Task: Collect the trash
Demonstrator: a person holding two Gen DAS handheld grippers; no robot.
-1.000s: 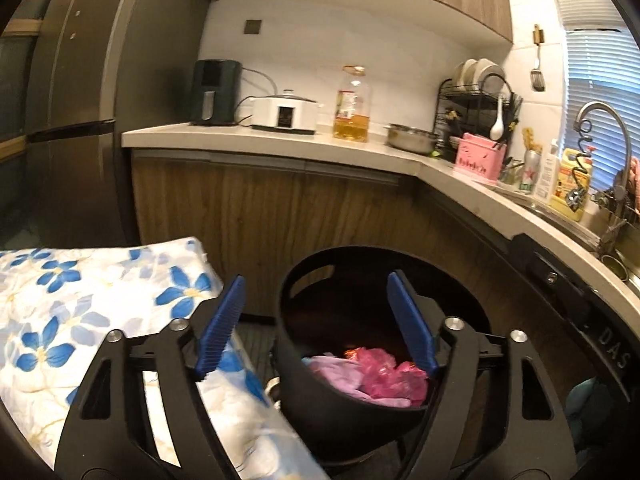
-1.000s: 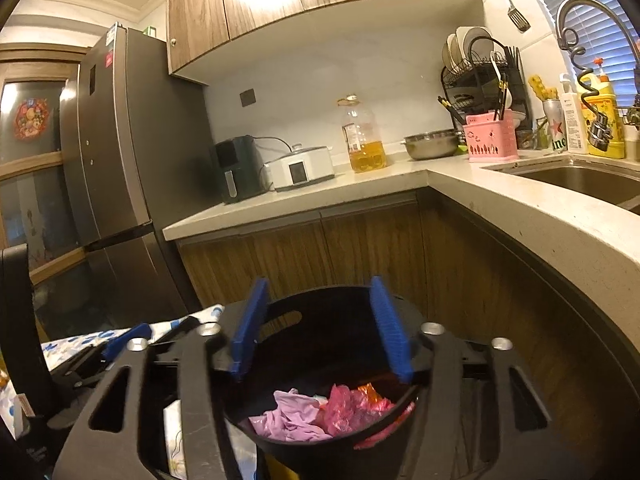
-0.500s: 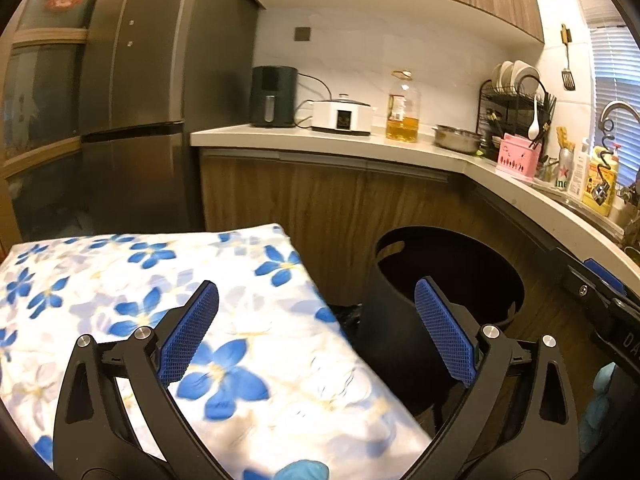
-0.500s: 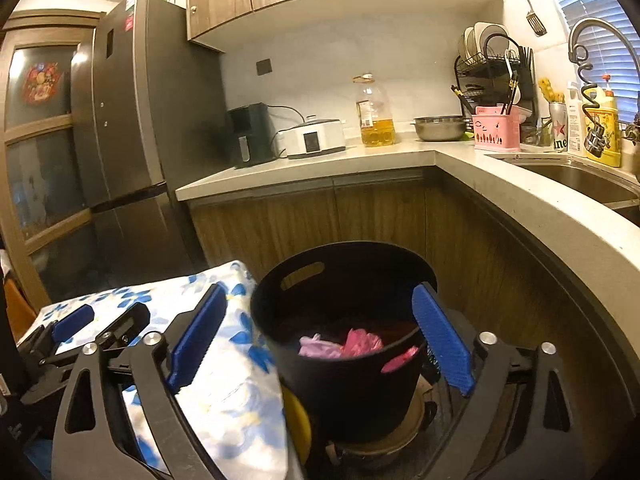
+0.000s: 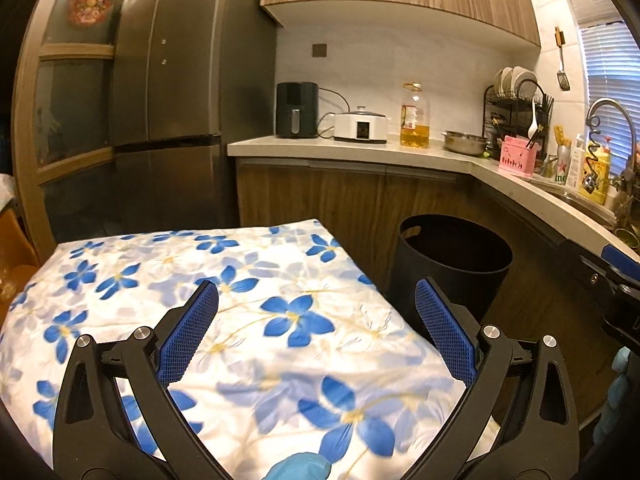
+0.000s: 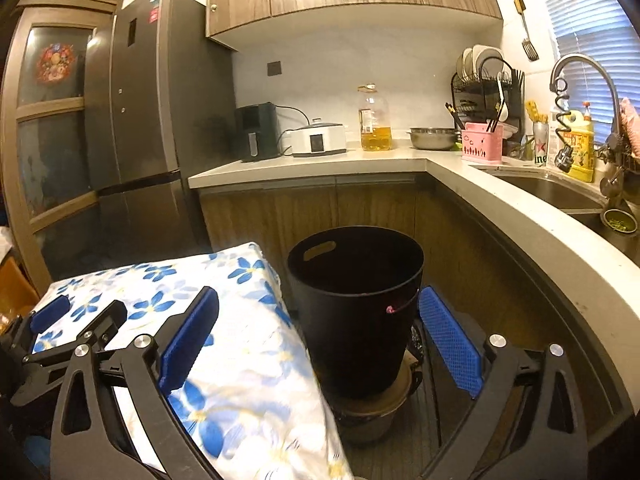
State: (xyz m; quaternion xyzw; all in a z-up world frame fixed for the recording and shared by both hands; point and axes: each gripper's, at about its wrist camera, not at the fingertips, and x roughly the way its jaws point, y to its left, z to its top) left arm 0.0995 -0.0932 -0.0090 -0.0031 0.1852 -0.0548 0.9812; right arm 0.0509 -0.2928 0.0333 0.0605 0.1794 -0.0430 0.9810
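A black trash bin (image 5: 452, 264) with a handle cut-out stands on the floor beside the cloth-covered table, in front of the wooden cabinets. In the right wrist view the bin (image 6: 356, 320) shows only a scrap of pink (image 6: 389, 310) at its rim; its inside is hidden. My left gripper (image 5: 316, 290) hangs open over the blue-flowered cloth (image 5: 240, 280), with nothing between its blue pads. My right gripper (image 6: 318, 296) is open too, a little back from the bin and empty. Each gripper shows in the other's view: the right (image 5: 616, 276), the left (image 6: 76, 320).
The bin rests on a low round base (image 6: 372, 412). A grey fridge (image 5: 180, 100) stands at the left. The L-shaped counter (image 6: 520, 216) carries an air fryer (image 5: 297, 110), a cooker, an oil bottle (image 6: 374, 120), a steel bowl, a dish rack and a sink (image 6: 552, 192). A blue glove (image 5: 298, 466) shows below.
Both grippers have drawn back from above the bin and their jaws have opened wider. The pink trash inside the bin has dropped out of sight; more of the flowered cloth shows.
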